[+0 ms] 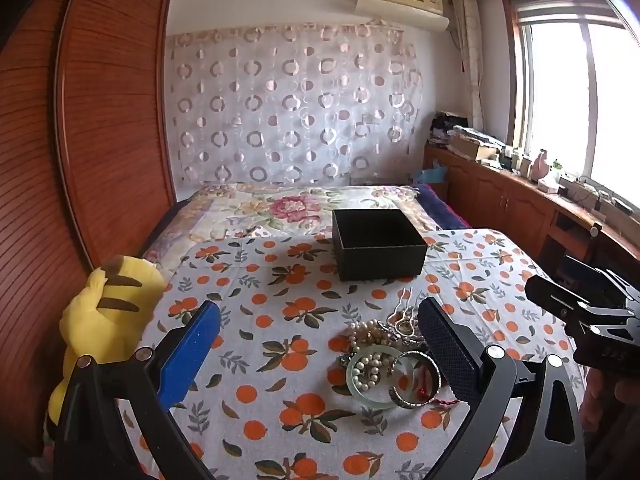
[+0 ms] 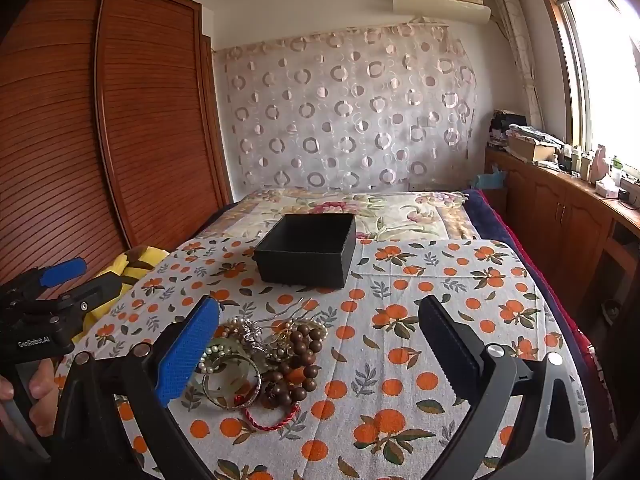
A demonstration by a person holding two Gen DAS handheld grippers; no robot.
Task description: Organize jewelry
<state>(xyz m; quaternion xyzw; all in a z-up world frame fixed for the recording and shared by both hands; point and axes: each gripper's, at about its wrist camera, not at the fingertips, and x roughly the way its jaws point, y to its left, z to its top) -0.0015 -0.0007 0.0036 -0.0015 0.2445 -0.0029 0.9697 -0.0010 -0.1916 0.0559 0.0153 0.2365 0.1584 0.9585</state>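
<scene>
A tangled heap of jewelry [image 1: 390, 354] lies on the orange-print cloth: a pale green bangle [image 1: 374, 380], pearl strands, a metal bangle and a red cord. In the right wrist view the same heap [image 2: 260, 354] also shows brown wooden beads [image 2: 298, 360]. An open black box [image 1: 378, 242] [image 2: 308, 248], nothing visible inside it, stands behind the heap. My left gripper [image 1: 320, 322] is open, the heap just inside its black finger. My right gripper [image 2: 320, 320] is open too, the heap beside its blue finger. Neither touches anything.
A yellow plush toy [image 1: 108, 312] leans off the table's left edge by the wooden wardrobe [image 1: 80, 140]. A floral bed [image 1: 296, 204] runs behind the table [image 2: 460, 320]. Wooden cabinets [image 2: 560, 216] with clutter line the right wall under the window.
</scene>
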